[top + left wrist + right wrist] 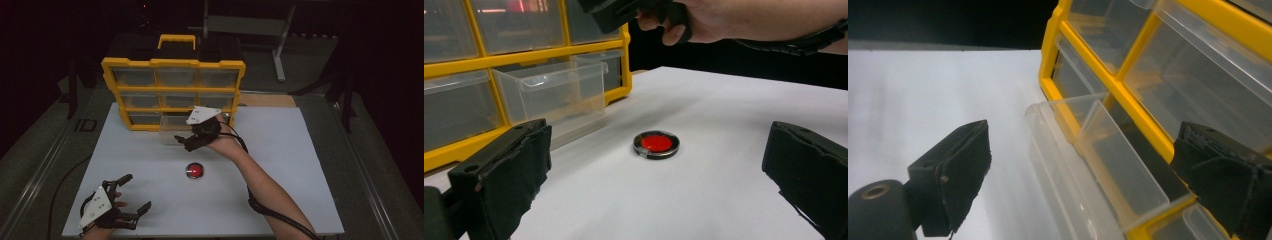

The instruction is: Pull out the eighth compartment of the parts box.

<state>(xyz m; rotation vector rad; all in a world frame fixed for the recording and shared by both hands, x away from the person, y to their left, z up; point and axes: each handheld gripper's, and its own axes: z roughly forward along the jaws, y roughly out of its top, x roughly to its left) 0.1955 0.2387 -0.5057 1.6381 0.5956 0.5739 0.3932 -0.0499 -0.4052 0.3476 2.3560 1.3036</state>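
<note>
A yellow organizer (172, 64) with clear drawers stands upright at the back of the white board (280, 150). Its bottom middle drawer (172, 132) is pulled out and looks empty. My right gripper (183, 143) hovers open just in front of that drawer, and in the right gripper view the drawer (1098, 150) lies between the spread jaws without touching them. A round red disc with a dark rim (194, 170) lies flat mid-board. My left gripper (136, 194) rests open near the front left edge, aimed at the disc (656, 144), well short of it.
A black cable (260, 205) trails along the right forearm to the board's front edge. A grey metal stand (280, 45) sits behind the table on the dark floor. Metal rails (35, 180) run along both sides of the board.
</note>
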